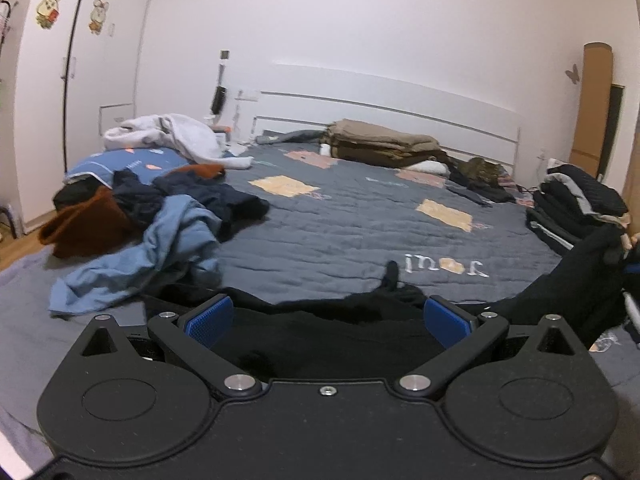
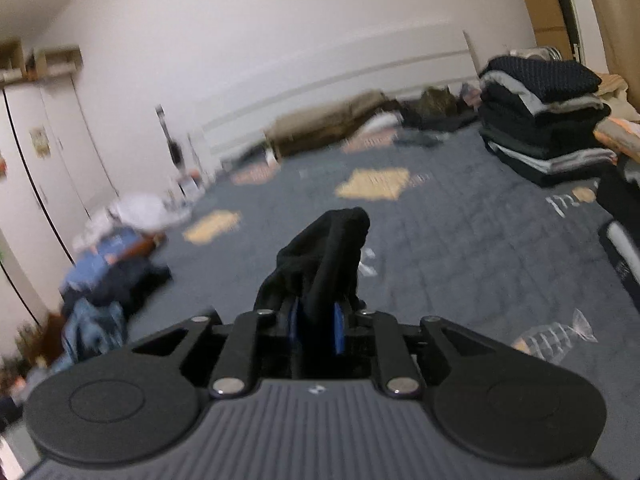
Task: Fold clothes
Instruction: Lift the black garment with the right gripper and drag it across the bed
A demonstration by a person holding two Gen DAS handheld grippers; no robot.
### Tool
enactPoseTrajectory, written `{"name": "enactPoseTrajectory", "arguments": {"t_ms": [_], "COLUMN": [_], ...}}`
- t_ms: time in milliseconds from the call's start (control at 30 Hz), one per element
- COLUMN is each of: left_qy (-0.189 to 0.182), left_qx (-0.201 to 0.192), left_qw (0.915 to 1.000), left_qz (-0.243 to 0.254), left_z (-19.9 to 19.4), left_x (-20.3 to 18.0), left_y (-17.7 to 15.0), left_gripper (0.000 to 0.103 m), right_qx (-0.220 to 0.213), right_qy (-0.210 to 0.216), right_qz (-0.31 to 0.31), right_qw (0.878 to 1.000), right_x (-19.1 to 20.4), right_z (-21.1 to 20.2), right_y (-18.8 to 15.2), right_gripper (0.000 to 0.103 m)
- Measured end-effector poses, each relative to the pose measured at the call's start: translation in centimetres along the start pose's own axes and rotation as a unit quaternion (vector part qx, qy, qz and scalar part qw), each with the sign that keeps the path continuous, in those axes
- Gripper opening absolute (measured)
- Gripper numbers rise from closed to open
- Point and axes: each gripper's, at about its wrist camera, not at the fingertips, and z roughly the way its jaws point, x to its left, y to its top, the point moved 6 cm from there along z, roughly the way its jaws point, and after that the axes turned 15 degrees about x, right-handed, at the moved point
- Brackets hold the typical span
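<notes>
A black fabric garment is seen spread low across the near edge of a grey-blue quilted bedspread with tan patches. The left gripper is held with its blue-padded fingers spread wide apart, the black cloth lying between and beneath them without being pinched. The right gripper is clamped tightly on a bunched fold of the same black garment, which is raised above the bedspread and stands up beyond the blue pads. In the left wrist view, this lifted portion is seen at the far right, rising from the bed. An untidy heap of unfolded clothes, light blue, navy and rust-brown, is piled on the left side of the bed, with a white crumpled garment behind it. A neat stack of dark folded clothes is set at the right edge, and folded olive-brown bedding is laid against the white headboard. The right wrist view is blurred.
</notes>
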Motion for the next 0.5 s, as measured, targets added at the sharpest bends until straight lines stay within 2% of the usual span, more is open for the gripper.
{"name": "enactPoseTrajectory", "arguments": {"t_ms": [133, 233, 400, 500], "left_qy": [-0.011, -0.016, -0.024, -0.028], "left_qx": [0.005, 0.01, 0.015, 0.018], "left_qw": [0.9998, 0.9995, 0.9989, 0.9985], "left_qz": [0.015, 0.027, 0.037, 0.043], "left_z": [0.5, 0.8, 1.2, 1.4], "left_x": [-1.9, -3.0, -4.5, -5.3], "left_y": [-0.4, -0.7, -1.2, -1.5], "left_gripper": [0.103, 0.103, 0.103, 0.103], "right_qx": [0.021, 0.025, 0.025, 0.027], "right_qy": [-0.048, -0.077, -0.068, -0.054], "right_qz": [-0.019, -0.022, -0.017, -0.025], "right_qw": [0.998, 0.996, 0.997, 0.998], "right_x": [-1.9, -3.5, -4.9, -4.4], "right_z": [-0.4, -1.9, -3.5, -3.7], "right_y": [-2.0, -3.0, -4.8, -5.7], "right_gripper": [0.039, 0.044, 0.046, 0.047]}}
